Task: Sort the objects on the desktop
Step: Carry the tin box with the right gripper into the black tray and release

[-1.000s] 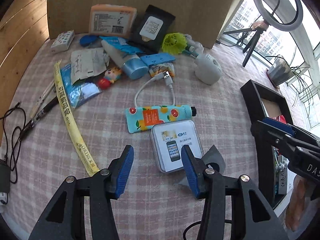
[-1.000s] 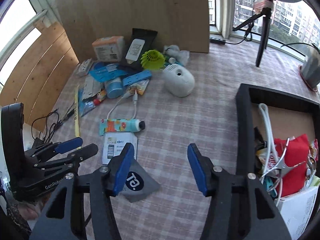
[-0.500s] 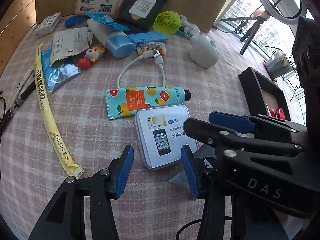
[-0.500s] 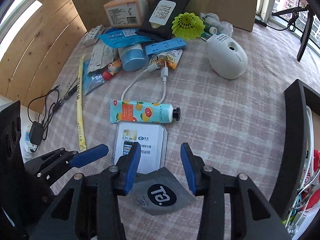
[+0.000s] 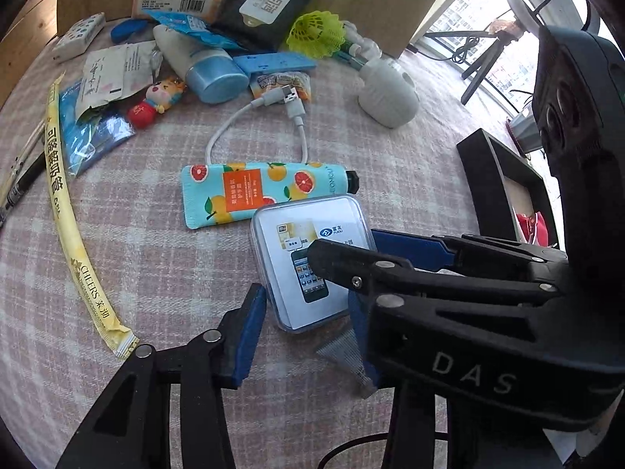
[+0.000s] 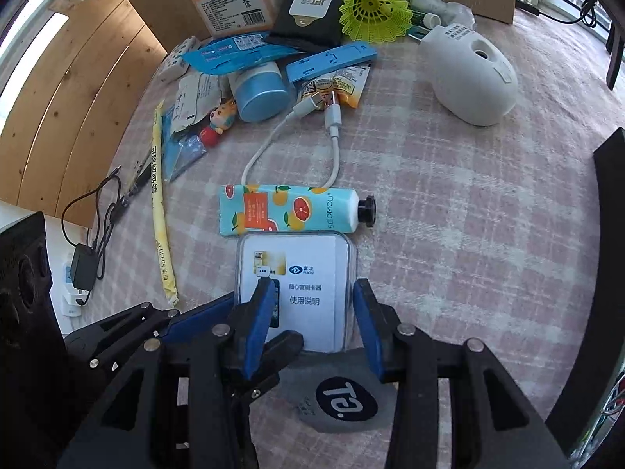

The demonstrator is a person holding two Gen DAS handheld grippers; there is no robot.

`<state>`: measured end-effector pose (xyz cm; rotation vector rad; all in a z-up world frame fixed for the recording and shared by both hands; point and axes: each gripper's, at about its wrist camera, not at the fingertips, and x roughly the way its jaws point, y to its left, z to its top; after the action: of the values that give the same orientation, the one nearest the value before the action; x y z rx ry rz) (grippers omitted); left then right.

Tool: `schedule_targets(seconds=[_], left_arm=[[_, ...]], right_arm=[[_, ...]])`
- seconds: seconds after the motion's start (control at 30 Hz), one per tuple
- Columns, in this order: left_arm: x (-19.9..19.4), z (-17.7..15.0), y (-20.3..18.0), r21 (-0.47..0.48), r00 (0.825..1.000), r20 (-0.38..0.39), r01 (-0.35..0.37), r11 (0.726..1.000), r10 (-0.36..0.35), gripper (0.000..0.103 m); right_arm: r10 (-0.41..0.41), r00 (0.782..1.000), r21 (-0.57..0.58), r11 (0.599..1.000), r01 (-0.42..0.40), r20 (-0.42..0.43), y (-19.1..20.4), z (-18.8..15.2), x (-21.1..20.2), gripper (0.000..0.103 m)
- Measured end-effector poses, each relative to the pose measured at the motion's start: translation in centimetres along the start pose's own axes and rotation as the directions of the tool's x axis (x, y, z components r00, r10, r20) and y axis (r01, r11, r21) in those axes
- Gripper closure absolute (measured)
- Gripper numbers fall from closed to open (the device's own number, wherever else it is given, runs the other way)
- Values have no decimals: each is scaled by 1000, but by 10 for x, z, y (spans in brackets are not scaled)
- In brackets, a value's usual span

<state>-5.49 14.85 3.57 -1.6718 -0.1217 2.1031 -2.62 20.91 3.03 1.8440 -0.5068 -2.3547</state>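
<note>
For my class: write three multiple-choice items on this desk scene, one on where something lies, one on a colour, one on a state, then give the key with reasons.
1. Where does the fruit-print tube lie?
A. Beside the clear plastic case, on its far side
B. Inside the black tray
C. On top of the white dome-shaped device

2. What colour is the shuttlecock?
A. Red
B. Yellow-green
C. White

3. What state is the tube's cap in?
A. Missing
B. Lying apart on the cloth
C. On the tube

Key: 1 A, its long side runs along the case's far edge. 2 B, its netted skirt is bright yellow-green. 3 C, the black cap sits on the tube's end.
</note>
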Motion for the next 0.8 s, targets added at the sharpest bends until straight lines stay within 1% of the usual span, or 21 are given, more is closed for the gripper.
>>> schedule_targets(seconds=[0.1, 0.27, 0.4, 0.5, 0.63, 0.8], left_arm=[[-3, 2, -8, 25, 1000, 9, -14, 1000, 14, 63], [-12, 10, -20, 42, 999, 40, -15, 999, 13, 63], [-18, 18, -43, 88, 998, 59, -12, 996, 7, 63], [-21, 24, -67, 141, 997, 72, -7, 990, -4, 63], [-16, 34, -109, 212, 997, 69, 21, 977, -36, 63], [-10, 37, -174, 324, 995, 63, 56, 944, -81, 63]], right_arm=[[1, 1000, 11, 1000, -1, 13, -4, -1, -7, 62], [-2, 998, 15, 1000, 1, 57, -9, 2, -25, 62], [-38, 993, 20, 999, 36, 110, -17, 4, -49, 62], [-62, 987, 50, 997, 55, 147, -32, 3, -70, 62], [-106, 974, 106, 991, 86, 198, -59, -3, -98, 62], [-174, 953, 201, 972, 125, 249, -108, -22, -140, 62]])
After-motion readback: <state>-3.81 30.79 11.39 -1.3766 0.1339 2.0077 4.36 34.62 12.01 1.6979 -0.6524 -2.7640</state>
